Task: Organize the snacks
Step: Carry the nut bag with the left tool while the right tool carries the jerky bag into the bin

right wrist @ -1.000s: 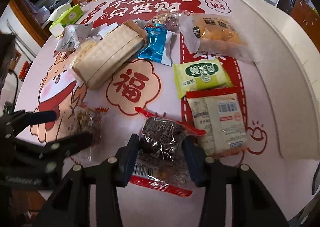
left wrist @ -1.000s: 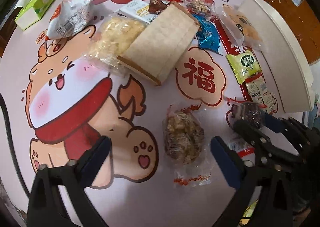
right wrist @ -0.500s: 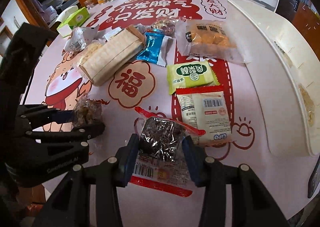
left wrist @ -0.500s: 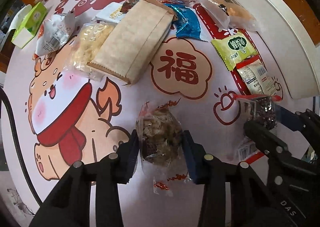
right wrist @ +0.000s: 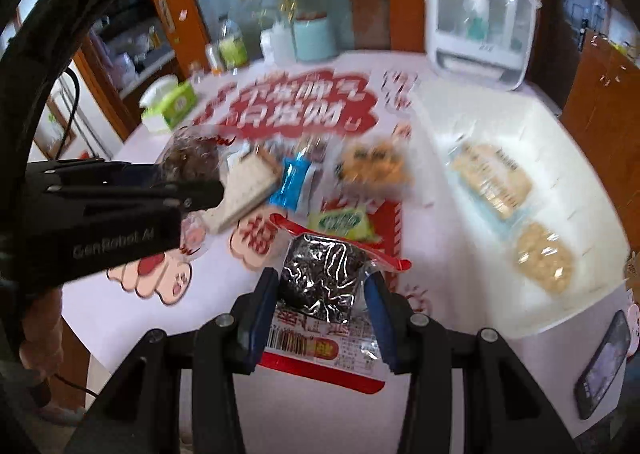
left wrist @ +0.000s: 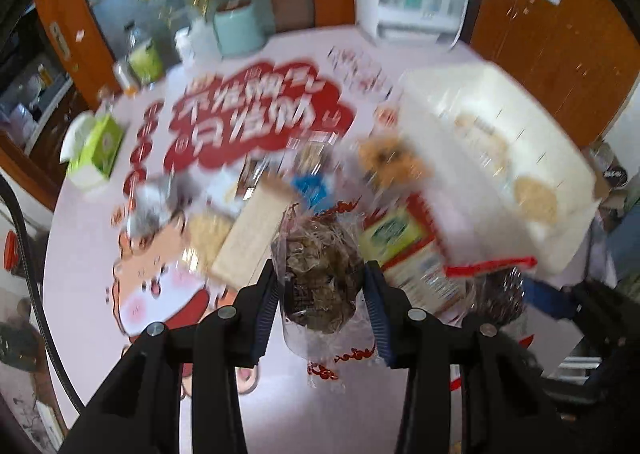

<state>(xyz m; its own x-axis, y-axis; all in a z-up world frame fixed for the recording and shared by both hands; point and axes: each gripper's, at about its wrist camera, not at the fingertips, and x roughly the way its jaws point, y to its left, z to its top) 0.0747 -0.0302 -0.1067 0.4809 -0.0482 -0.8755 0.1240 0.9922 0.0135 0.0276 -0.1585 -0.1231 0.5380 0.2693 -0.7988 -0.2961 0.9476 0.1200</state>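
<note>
Green tissue box [right wrist: 172,104], far left; mint canister [right wrist: 314,36], far centre; white appliance [right wrist: 478,24], far right; phone [right wrist: 604,364], near right.

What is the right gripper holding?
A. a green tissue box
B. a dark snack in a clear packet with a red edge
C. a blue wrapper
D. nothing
B: the right gripper is shut on the dark snack packet, its red edge showing, lifted off the table.

Left hand-held gripper [left wrist: 320,290] and right hand-held gripper [right wrist: 322,294] both angled downward, jaws clamped around packets.
</note>
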